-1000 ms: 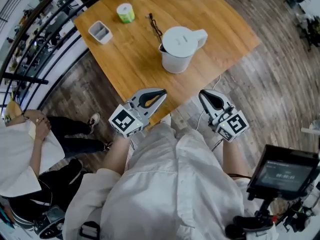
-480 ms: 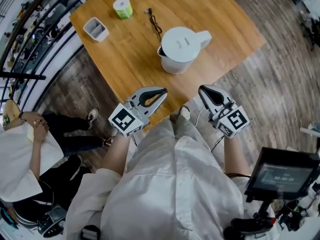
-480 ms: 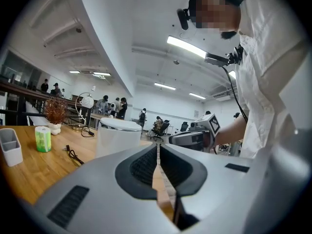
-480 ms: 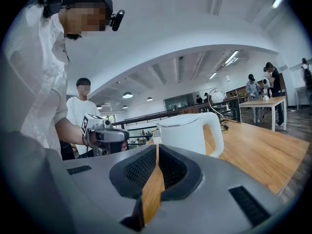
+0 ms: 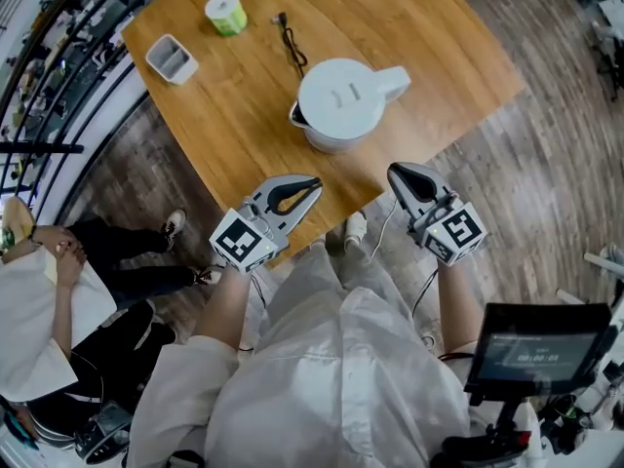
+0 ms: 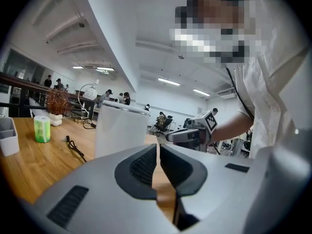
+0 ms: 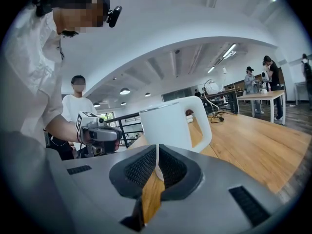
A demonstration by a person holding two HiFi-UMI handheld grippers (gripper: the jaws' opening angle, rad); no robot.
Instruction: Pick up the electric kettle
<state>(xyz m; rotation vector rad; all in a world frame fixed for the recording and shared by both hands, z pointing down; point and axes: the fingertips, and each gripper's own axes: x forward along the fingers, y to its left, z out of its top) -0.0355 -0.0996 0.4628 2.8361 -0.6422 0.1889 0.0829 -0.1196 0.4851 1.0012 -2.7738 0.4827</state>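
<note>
At the left end of the table (image 5: 439,47) we saw a grey tray (image 5: 171,58), then a green roll (image 5: 225,14) and a black cable (image 5: 290,45). The white kettle (image 5: 341,100) stood upright near the table's near edge, its handle to the right. We held our left gripper (image 5: 312,182) over that edge, jaws pressed together on nothing, short of the kettle. Our right gripper (image 5: 396,173), likewise closed and empty, hung at the edge, below the handle.
</note>
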